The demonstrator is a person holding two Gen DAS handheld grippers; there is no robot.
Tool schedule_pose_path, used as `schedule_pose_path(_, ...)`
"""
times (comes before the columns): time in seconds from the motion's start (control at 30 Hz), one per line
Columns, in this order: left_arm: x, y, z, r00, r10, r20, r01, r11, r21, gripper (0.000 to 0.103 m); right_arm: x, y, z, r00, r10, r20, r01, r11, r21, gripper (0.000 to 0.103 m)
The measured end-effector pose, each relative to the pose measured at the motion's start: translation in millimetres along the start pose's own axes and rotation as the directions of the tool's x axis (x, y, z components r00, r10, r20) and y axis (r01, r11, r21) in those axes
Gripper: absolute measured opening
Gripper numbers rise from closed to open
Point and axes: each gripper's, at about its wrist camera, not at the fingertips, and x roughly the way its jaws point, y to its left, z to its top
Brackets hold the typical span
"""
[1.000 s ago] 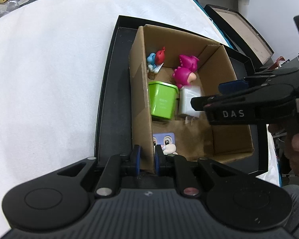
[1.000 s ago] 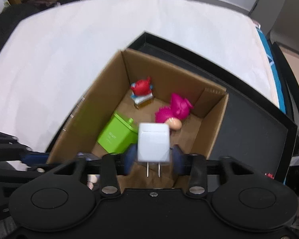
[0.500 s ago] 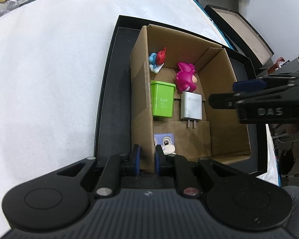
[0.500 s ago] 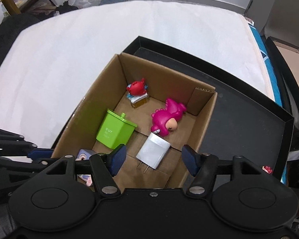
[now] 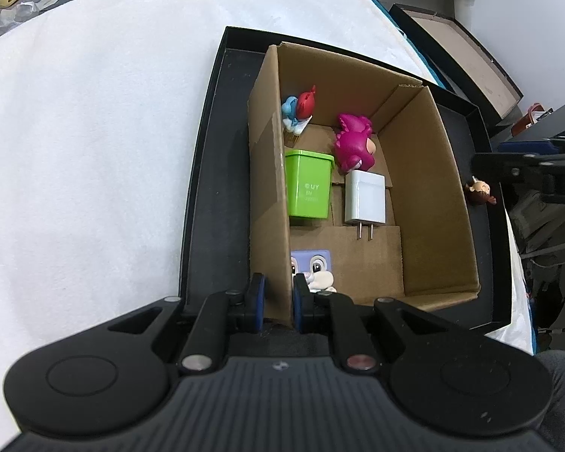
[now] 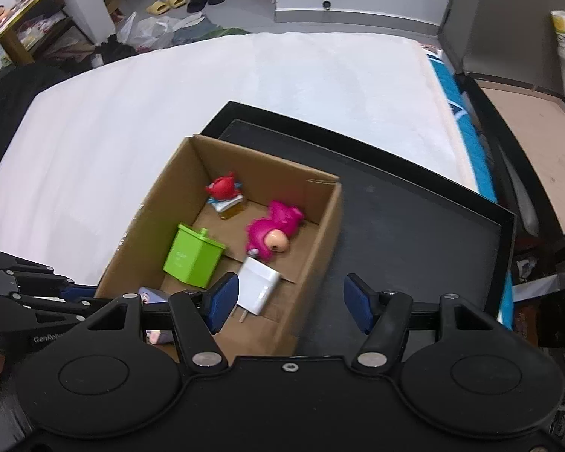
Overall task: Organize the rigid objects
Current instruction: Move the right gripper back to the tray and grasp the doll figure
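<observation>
While the left gripper (image 5: 278, 303) sat at the bottom centre of its own view, its blue pads were clamped together on the near end of the cardboard box's (image 5: 269, 173) left wall, one pad outside and one inside. Just inside that corner lay a lilac cartoon-faced toy (image 5: 312, 263), partly hidden by the wall's edge. Beyond it, along the same wall, stood a green bin-shaped container (image 5: 308, 188), with a white plug adapter (image 5: 364, 201) lying flat just beside it, prongs toward the camera. Farther back, a magenta dinosaur figure (image 5: 354, 147) touched the adapter's far end, and a red and blue figure (image 5: 299, 109) sat in the far left corner. The box's right half showed bare cardboard floor.

At the bottom of the right wrist view, the right gripper (image 6: 292, 299) hung with its pads well apart and nothing between them, above the box's near right rim. The box stood in the left part of a black tray (image 6: 414, 226), whose right part lay open up to its raised edge. A small brown figure (image 5: 480, 191) sat there, right of the box. White bedding (image 6: 207, 86) spread beyond the tray's far and left edges.
</observation>
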Motion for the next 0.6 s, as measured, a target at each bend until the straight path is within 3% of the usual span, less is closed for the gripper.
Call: schedule_pose_path(0.6, 1.8, -1.0, 0.4, 1.0, 0.01, -0.002, -0.01, 1.0, -0.013, 0.014, 8.9, -81.7, -30.3, 0.998, -0.062, -0.028, 0.065, 0.988, 0.142, 0.06)
